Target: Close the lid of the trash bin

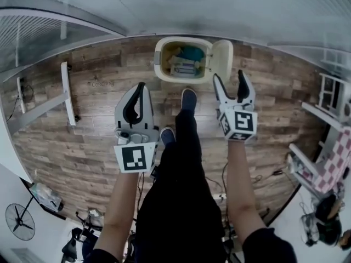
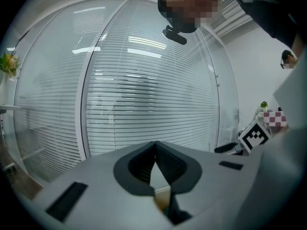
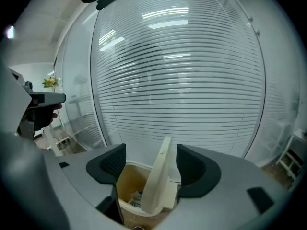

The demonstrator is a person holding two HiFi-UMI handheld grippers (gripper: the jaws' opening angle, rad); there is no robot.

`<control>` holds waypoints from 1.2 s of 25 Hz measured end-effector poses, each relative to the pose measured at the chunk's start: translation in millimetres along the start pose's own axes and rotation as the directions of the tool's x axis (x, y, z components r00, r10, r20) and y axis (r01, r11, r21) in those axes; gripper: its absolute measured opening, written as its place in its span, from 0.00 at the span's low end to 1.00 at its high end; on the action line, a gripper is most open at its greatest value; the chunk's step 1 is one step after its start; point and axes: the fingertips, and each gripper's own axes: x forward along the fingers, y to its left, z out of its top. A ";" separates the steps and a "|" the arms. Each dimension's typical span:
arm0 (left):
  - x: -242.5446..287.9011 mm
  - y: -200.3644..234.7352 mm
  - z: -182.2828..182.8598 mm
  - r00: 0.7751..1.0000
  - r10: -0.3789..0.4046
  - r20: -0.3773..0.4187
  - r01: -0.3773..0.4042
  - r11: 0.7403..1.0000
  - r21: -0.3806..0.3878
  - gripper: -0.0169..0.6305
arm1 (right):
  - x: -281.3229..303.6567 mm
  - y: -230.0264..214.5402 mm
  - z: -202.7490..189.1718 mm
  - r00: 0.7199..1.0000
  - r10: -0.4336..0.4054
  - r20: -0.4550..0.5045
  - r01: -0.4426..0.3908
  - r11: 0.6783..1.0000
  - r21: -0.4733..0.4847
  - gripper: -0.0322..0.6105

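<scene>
A cream trash bin (image 1: 160, 59) stands on the wood floor by the glass wall, with rubbish inside. Its lid (image 1: 222, 59) is swung open and stands upright at the bin's right side. My right gripper (image 1: 230, 80) is open just in front of the lid. In the right gripper view the lid (image 3: 156, 181) rises in the gap between the jaws, with the bin (image 3: 125, 181) to its left; I cannot tell whether they touch. My left gripper (image 1: 137, 100) is shut and empty, held nearer than the bin and to its left. The left gripper (image 2: 154, 150) shows closed tips.
The person's legs and shoes (image 1: 188, 98) stand just before the bin. A white frame (image 1: 67, 92) lies on the floor at left. A chair with a checked cushion (image 1: 329, 163) is at right, a fan (image 1: 20, 222) at lower left. Blinds behind glass (image 2: 144, 90) back the bin.
</scene>
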 end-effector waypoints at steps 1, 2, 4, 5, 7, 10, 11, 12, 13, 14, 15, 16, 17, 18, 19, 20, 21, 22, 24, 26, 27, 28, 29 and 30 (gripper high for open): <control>0.5 0.0 -4.3 1.000 -0.001 -0.009 0.001 1.000 0.001 0.04 | 1.5 -5.0 -4.2 1.000 -0.016 -0.010 0.016 1.000 0.009 0.56; 0.6 1.2 -7.9 1.000 -0.001 -0.018 0.001 1.000 0.002 0.04 | 2.9 -7.6 -8.2 1.000 -0.026 -0.017 0.026 1.000 0.018 0.56; 1.8 4.3 -10.8 1.000 0.003 -0.025 -0.003 1.000 0.003 0.04 | 5.2 -9.6 -15.3 0.999 -0.036 -0.033 0.037 0.999 0.032 0.51; 2.7 4.9 -11.0 1.000 0.006 -0.023 -0.006 1.000 0.000 0.04 | 5.7 -10.9 -18.2 0.998 -0.043 -0.044 0.045 0.998 0.036 0.45; 4.1 4.6 -11.9 1.000 0.007 -0.023 -0.007 1.000 -0.005 0.04 | 6.1 -13.0 -22.3 0.997 -0.058 -0.057 0.060 0.998 0.031 0.34; 5.6 4.8 -12.8 1.000 0.004 -0.025 -0.004 1.000 -0.006 0.04 | 8.3 -14.4 -27.9 0.995 -0.066 -0.073 0.069 0.997 0.038 0.26; 6.0 5.3 -13.3 1.000 0.004 -0.026 -0.004 1.000 -0.011 0.04 | 9.3 -14.0 -30.0 0.995 -0.062 -0.080 0.065 0.997 0.045 0.26; 6.3 6.1 -14.4 1.000 0.003 -0.028 -0.004 1.000 -0.020 0.04 | 10.6 -13.3 -31.6 0.995 -0.057 -0.086 0.061 0.997 0.049 0.26; 6.4 7.4 -15.9 1.000 0.004 -0.029 -0.005 1.000 -0.028 0.04 | 11.9 -12.7 -32.5 0.995 -0.054 -0.088 0.058 0.997 0.051 0.25; 6.5 8.9 -17.3 1.000 0.007 -0.029 -0.008 0.999 -0.033 0.04 | 13.0 -12.5 -32.6 0.995 -0.053 -0.087 0.058 0.997 0.054 0.24; 6.4 9.8 -18.5 0.999 0.010 -0.030 -0.011 0.999 -0.036 0.04 | 13.4 -12.7 -32.3 0.995 -0.054 -0.084 0.059 0.997 0.058 0.23; 5.9 10.1 -19.9 0.999 0.011 -0.032 -0.012 0.999 -0.038 0.04 | 13.2 -13.0 -32.0 0.995 -0.057 -0.081 0.062 0.996 0.063 0.23; 5.0 10.0 -21.6 0.999 0.009 -0.036 -0.011 0.999 -0.037 0.04 | 12.5 -13.2 -31.9 0.995 -0.059 -0.078 0.065 0.996 0.068 0.22; 4.1 9.7 -23.2 0.999 0.007 -0.040 -0.008 0.999 -0.034 0.04 | 11.7 -12.8 -31.7 0.995 -0.061 -0.076 0.066 0.995 0.071 0.22; 3.8 9.6 -24.6 0.999 0.006 -0.042 -0.007 0.999 -0.031 0.04 | 11.3 -11.9 -31.3 0.995 -0.060 -0.074 0.065 0.995 0.072 0.22; 4.3 9.8 -25.6 0.999 0.007 -0.043 -0.009 0.999 -0.032 0.04 | 11.4 -10.7 -30.8 0.996 -0.057 -0.072 0.062 0.996 0.069 0.22; 5.5 10.5 -26.3 0.999 0.011 -0.041 -0.012 0.999 -0.036 0.04 | 12.2 -9.1 -30.2 0.996 -0.051 -0.070 0.056 0.996 0.067 0.22; 6.9 11.5 -27.3 0.999 0.014 -0.041 -0.016 0.999 -0.039 0.04 | 13.2 -6.8 -29.6 0.997 -0.043 -0.067 0.047 0.997 0.067 0.22; 8.5 13.7 -31.9 0.999 0.013 -0.049 -0.014 0.999 -0.034 0.04 | 15.8 0.1 -28.8 0.998 -0.017 -0.060 0.021 0.997 0.072 0.23; 9.5 16.8 -36.1 0.998 0.017 -0.057 -0.018 0.999 -0.032 0.04 | 19.7 8.7 -28.3 0.999 0.006 -0.050 -0.003 0.998 0.061 0.23; 10.1 18.1 -37.6 0.998 0.019 -0.060 -0.021 0.999 -0.033 0.04 | 21.8 12.7 -27.9 0.999 0.013 -0.047 -0.011 0.998 0.054 0.24; 10.7 19.0 -38.6 0.998 0.020 -0.062 -0.023 0.999 -0.034 0.04 | 23.8 16.5 -27.3 0.999 0.021 -0.045 -0.018 0.999 0.050 0.24; 11.3 19.6 -39.4 0.998 0.019 -0.065 -0.022 0.999 -0.034 0.04 | 25.6 20.7 -26.4 0.999 0.031 -0.044 -0.029 0.998 0.049 0.25; 11.9 20.2 -40.0 0.998 0.017 -0.067 -0.019 0.999 -0.035 0.04 | 27.5 25.6 -25.6 0.998 0.045 -0.044 -0.043 0.998 0.047 0.26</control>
